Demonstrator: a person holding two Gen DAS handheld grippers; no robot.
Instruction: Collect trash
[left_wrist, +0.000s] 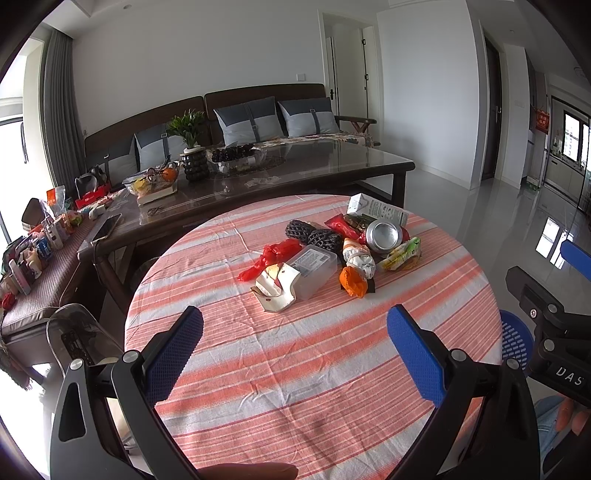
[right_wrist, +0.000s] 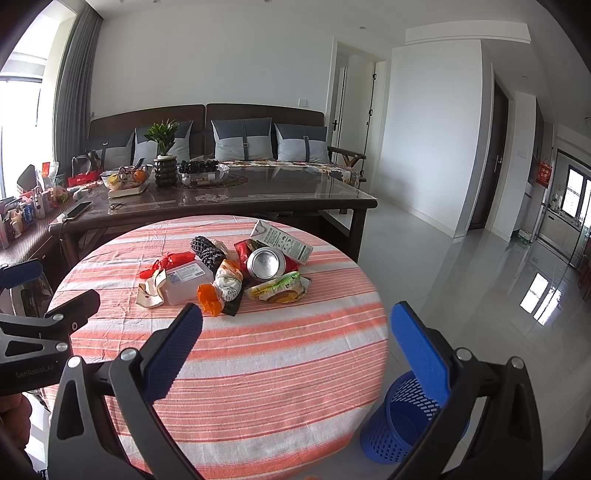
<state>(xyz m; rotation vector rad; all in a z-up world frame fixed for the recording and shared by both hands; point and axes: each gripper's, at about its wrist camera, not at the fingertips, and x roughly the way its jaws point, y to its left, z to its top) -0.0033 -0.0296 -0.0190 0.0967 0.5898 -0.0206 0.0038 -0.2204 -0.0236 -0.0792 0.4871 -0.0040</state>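
Counting what lies ahead of your jaws, you have one heap of trash on the round table (left_wrist: 258, 369): one silver can (right_wrist: 266, 263) on its side, one milk carton (right_wrist: 282, 242) behind it, one clear plastic box (right_wrist: 186, 281), two black mesh rolls (right_wrist: 207, 251), one red plastic scrap (right_wrist: 168, 262), one orange scrap (right_wrist: 208, 297), one crumpled paper cup (right_wrist: 151, 291), one balled white wrapper (right_wrist: 229, 282) and one green-and-yellow snack packet (right_wrist: 279, 290). There is one blue mesh bin (right_wrist: 400, 424) — it stands on the floor, below and behind the right-hand finger of your right gripper (right_wrist: 295, 347), just beside the table edge.

Both tools hover above the near part of the cloth, pointing towards the heap, well short of it. Your left gripper (left_wrist: 295, 347) has its jaws spread wide with nothing between them; the right one is spread the same way and also holds nothing. From the left wrist view the heap sits beyond the gap, slightly towards the right finger; from the right wrist view it lies beyond the left finger. Each tool shows at the edge of the other's view.

The table wears a cloth striped orange and white, a little creased. Beyond it stands a dark glass-topped coffee table (left_wrist: 314, 166) carrying one potted plant (left_wrist: 192, 147) and fruit bowls, then a dark sofa (left_wrist: 258, 107) with grey cushions — white walls, a glossy tiled floor (right_wrist: 480, 277).
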